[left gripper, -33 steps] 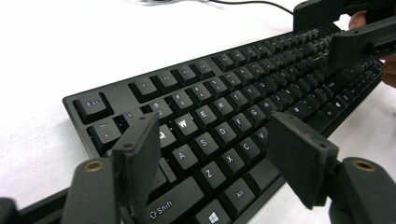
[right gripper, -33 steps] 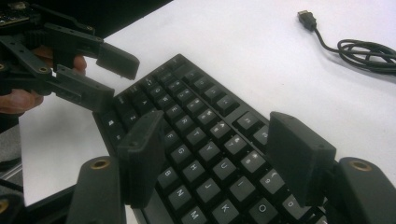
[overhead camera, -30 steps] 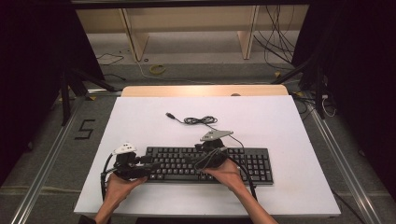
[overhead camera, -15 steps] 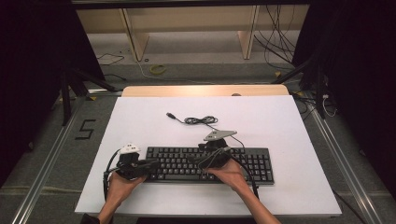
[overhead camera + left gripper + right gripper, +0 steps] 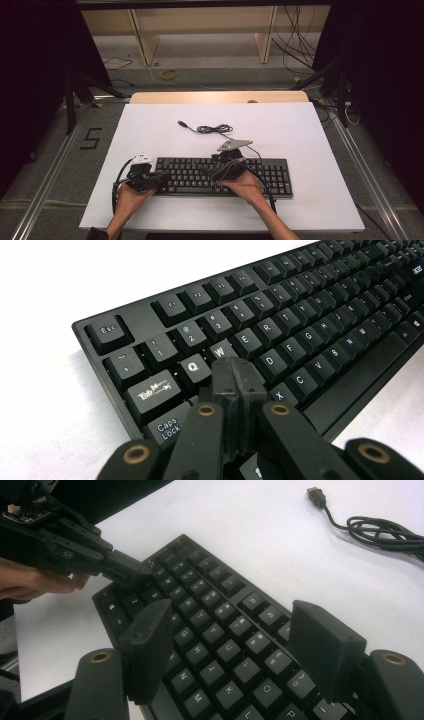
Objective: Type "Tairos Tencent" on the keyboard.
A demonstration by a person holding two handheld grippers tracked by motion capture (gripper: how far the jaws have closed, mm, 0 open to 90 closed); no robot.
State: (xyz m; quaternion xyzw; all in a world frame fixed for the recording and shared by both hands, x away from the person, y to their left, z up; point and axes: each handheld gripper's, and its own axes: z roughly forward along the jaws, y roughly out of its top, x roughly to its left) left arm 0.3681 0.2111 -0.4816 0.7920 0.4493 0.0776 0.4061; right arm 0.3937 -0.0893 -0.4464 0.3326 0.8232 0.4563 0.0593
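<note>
Hovering over the keyboard's [image 5: 280,335] left end, left hand-held gripper [image 5: 234,377] pinched together, having just closed; right [image 5: 235,650] stands apart mid-board.

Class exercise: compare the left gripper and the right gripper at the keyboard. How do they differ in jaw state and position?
The left gripper has its jaws pressed together, having just closed with nothing between them; the right gripper has its jaws wide apart. The left gripper's tip is over the left-end keys of the keyboard, near W; the right gripper hovers farther along the key rows. Both are black and hand-held over the same keyboard.
</note>
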